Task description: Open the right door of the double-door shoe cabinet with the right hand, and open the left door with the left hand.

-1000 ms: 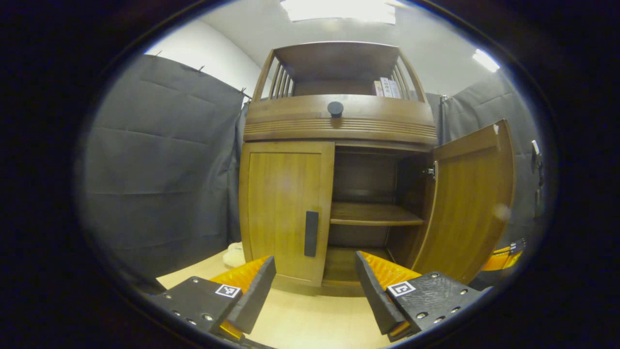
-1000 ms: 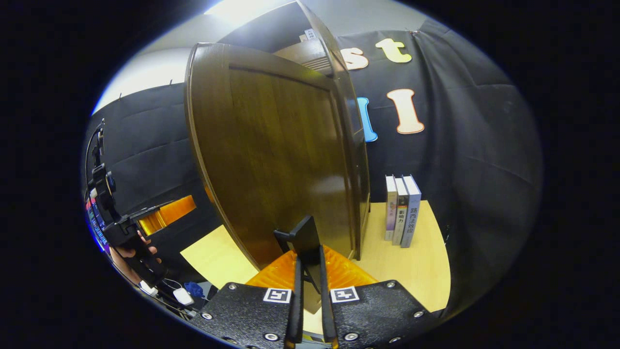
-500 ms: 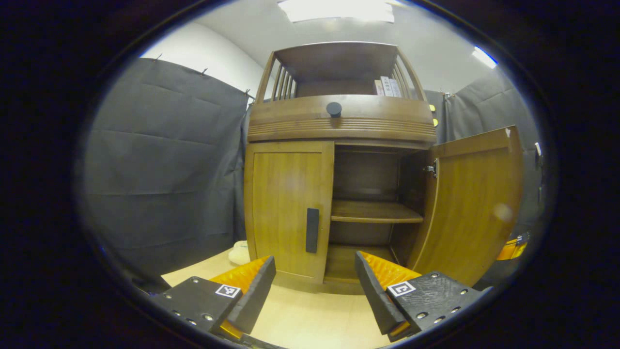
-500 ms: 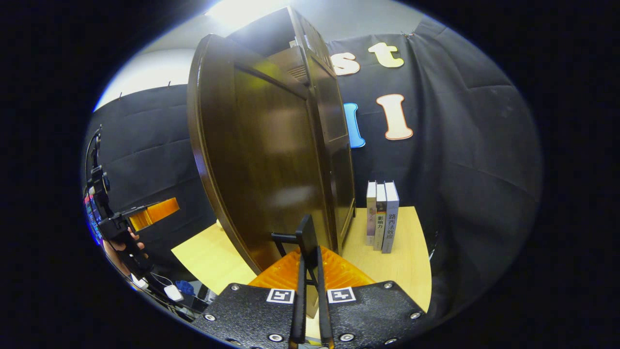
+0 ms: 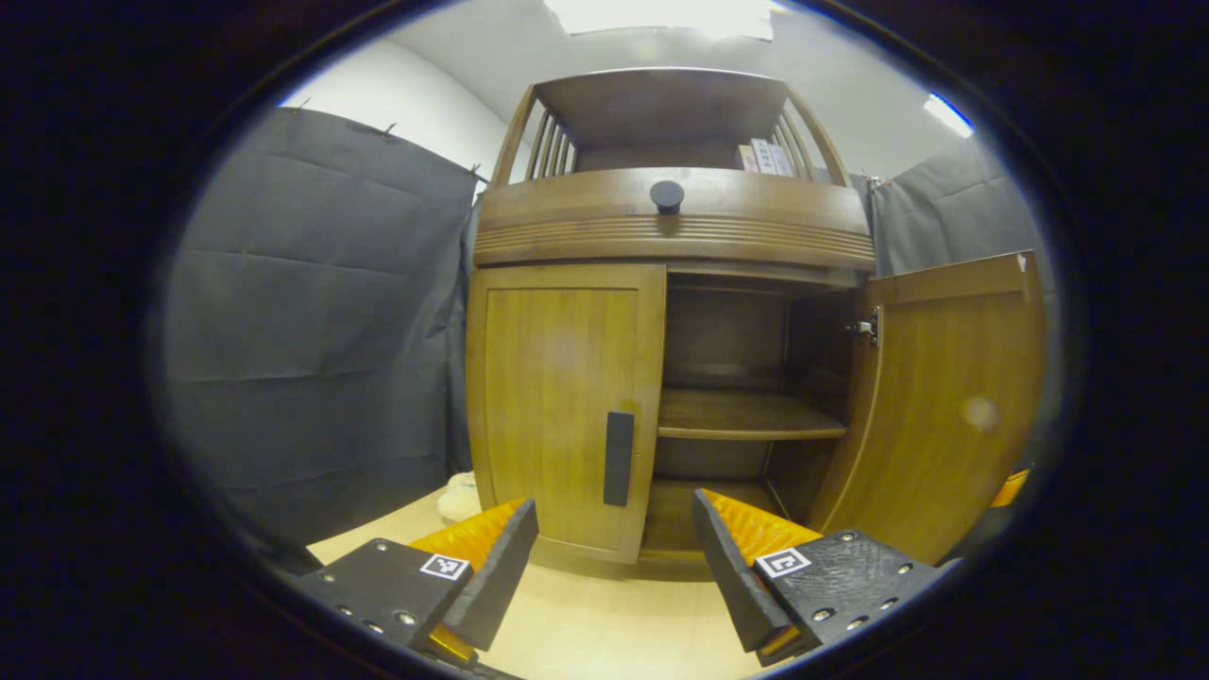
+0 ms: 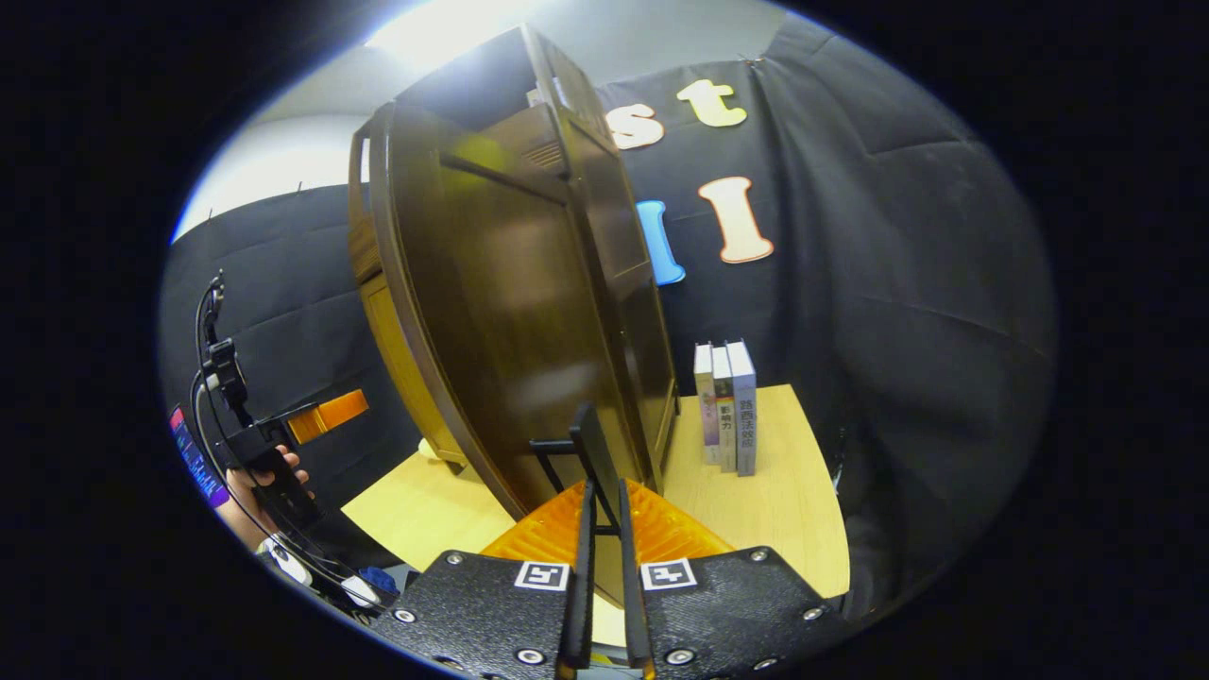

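Observation:
In the left gripper view the wooden shoe cabinet point(image 5: 661, 236) stands ahead. Its left door point(image 5: 557, 406) is closed, with a dark vertical handle point(image 5: 619, 458) at its inner edge. The right door point(image 5: 945, 406) stands swung out, baring an inner shelf point(image 5: 746, 425). My left gripper point(image 5: 612, 518) is open, a short way in front of the left door's handle and apart from it. In the right gripper view my right gripper point(image 6: 604, 491) is shut on the right door's handle point(image 6: 587, 449), with the door's outer face point(image 6: 519, 312) just behind. The left gripper point(image 6: 283, 434) shows far left, held by a hand point(image 6: 253, 472).
Three books point(image 6: 725, 406) stand upright on the light wooden floor point(image 6: 784, 491) right of the cabinet, by the black cloth wall. A drawer with a round knob point(image 5: 667, 195) tops the doors. A pale bundle point(image 5: 458, 496) lies at the cabinet's left foot.
The right door has swung further open with my right gripper still on its handle. The left gripper has drifted a little nearer to the closed left door.

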{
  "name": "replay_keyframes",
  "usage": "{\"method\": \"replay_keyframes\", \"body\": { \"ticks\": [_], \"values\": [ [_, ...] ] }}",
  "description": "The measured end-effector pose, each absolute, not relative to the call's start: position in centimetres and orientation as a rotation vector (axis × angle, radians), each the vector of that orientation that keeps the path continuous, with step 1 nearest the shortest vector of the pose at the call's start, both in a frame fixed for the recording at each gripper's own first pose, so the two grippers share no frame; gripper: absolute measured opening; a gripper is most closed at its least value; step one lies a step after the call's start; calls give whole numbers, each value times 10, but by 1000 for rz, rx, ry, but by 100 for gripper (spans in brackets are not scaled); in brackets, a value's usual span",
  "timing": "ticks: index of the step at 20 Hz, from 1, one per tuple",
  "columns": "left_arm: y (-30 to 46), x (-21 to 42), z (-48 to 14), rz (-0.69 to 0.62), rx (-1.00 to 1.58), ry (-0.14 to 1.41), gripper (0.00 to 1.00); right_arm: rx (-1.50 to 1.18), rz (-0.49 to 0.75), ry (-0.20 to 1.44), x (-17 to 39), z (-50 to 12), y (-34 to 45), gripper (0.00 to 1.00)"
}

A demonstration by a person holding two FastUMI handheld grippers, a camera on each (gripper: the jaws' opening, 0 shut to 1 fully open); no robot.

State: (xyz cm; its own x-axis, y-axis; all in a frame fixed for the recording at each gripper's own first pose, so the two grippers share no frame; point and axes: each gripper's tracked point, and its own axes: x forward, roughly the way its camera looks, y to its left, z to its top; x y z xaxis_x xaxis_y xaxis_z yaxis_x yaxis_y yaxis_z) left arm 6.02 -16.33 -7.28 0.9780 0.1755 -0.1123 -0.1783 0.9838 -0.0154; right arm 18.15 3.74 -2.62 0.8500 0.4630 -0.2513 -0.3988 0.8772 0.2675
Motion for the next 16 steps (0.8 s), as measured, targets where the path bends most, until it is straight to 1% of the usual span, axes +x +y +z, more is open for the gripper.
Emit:
{"method": "replay_keyframes", "body": {
  "ticks": [1, 3, 5, 7, 8, 9, 11, 12, 13, 16],
  "values": [
    [-157, 71, -74, 164, -24, 110, 100, 202, 420, 308, 182, -25, 32, 14],
    [-148, 94, -79, 135, -25, 127, 100, 203, 359, 300, 178, -21, 19, 25],
    [-141, 118, -80, 93, -33, 130, 100, 202, 288, 250, 169, -7, 5, 58],
    [-132, 141, -79, 57, -43, 139, 100, 176, 171, 205, 158, 0, -20, 92],
    [-130, 152, -84, 39, -48, 139, 100, 165, 117, 186, 152, 3, -25, 95],
    [-127, 163, -88, 25, -52, 147, 94, 161, 71, 170, 147, 6, -29, 95],
    [-125, 183, -102, -1, -59, 171, 94, 168, 3, 144, 139, 16, -28, 95],
    [-123, 194, -106, -12, -59, 180, 90, 174, -23, 132, 137, 20, -26, 91],
    [-123, 204, -110, -28, -55, 183, 94, 177, -45, 120, 133, 24, -24, 95],
    [-127, 231, -119, -56, -36, 181, 94, 152, -101, 113, 118, 24, -19, 95]
  ]
}}
